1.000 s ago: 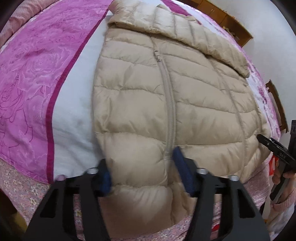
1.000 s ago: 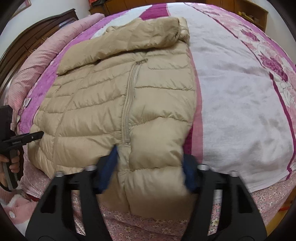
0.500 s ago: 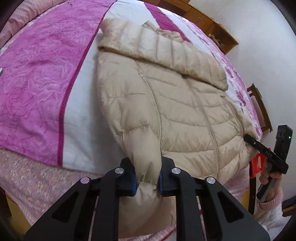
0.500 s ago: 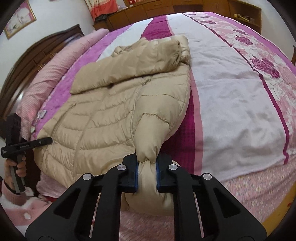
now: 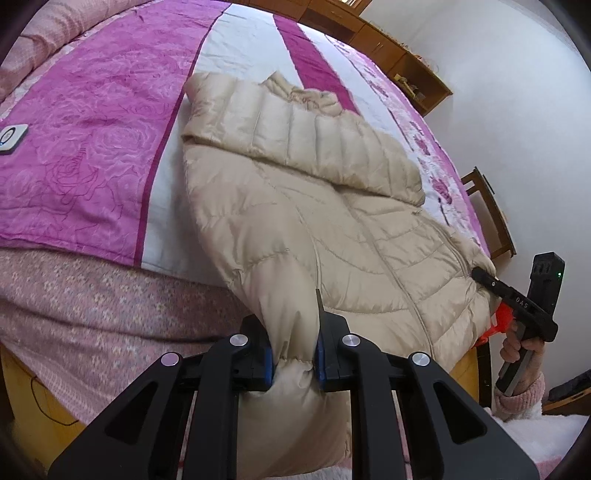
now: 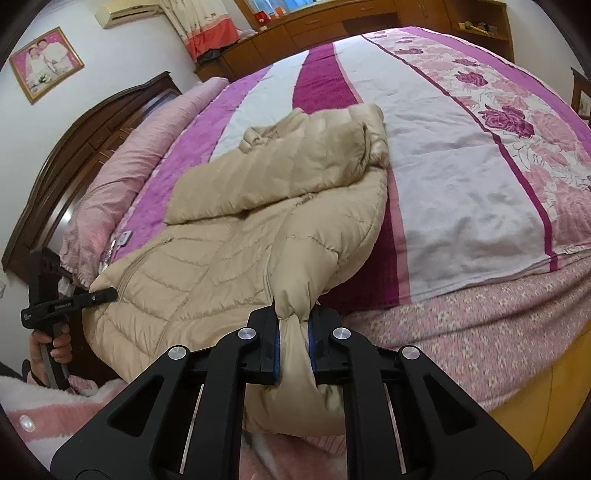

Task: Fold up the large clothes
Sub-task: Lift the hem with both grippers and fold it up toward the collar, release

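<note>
A beige quilted puffer jacket (image 5: 332, 229) lies front-up on the bed, a sleeve folded across its chest. It also shows in the right wrist view (image 6: 236, 251). My left gripper (image 5: 293, 360) is shut on the jacket's hem at its left bottom corner, lifted off the bed edge. My right gripper (image 6: 293, 350) is shut on the hem at the other bottom corner. Each gripper shows in the other's view: the right one (image 5: 517, 299) at the jacket's far corner, the left one (image 6: 66, 302) at the left.
The bed has a pink, purple and white striped floral cover (image 6: 461, 155). A dark wooden headboard (image 6: 92, 144) stands left. Wooden cabinets (image 6: 332, 26) line the far wall. A chair (image 5: 487, 214) stands by the bed. A small white device (image 5: 13, 138) lies on the cover.
Both grippers have closed on the jacket's bottom corners and pulled back and up, lifting the hem off the bed edge.
</note>
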`<state>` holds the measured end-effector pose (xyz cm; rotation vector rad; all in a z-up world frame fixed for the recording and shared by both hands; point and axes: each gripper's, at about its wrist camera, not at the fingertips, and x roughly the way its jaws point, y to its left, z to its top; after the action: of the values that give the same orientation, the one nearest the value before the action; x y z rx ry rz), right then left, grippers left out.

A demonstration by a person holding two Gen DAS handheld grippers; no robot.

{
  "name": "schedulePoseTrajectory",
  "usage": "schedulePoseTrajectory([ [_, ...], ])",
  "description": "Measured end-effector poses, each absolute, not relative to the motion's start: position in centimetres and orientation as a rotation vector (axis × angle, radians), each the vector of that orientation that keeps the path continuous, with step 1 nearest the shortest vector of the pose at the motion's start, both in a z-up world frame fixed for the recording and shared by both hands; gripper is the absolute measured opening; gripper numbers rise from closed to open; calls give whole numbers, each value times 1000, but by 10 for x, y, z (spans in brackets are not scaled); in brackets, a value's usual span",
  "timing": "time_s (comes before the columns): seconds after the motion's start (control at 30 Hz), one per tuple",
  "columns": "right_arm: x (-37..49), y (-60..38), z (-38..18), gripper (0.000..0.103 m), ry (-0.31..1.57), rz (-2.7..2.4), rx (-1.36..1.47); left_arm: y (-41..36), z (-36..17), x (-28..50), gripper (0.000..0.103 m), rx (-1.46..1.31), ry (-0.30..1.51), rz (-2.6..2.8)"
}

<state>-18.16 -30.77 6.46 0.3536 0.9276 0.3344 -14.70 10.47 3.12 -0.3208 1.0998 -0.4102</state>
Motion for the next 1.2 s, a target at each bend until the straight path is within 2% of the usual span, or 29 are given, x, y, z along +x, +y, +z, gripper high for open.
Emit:
schedulePoseTrajectory([
  [0.2,-181,-307,85,10,868,340,372,110,50,-149,17,-349,1050,-417],
  [0.37,-150,-309,104,10,801,333,383,111,67,-119,17,-359,995,-419],
  [0.7,-47,-306,108,10,757,221,373,109,90,-11,17,-307,927,-348],
  [0.93,23,-298,73,10,800,109,330,87,62,58,17,-182,958,-273],
  [1.2,68,-294,20,15,880,73,265,86,3,98,19,-221,1023,-195],
])
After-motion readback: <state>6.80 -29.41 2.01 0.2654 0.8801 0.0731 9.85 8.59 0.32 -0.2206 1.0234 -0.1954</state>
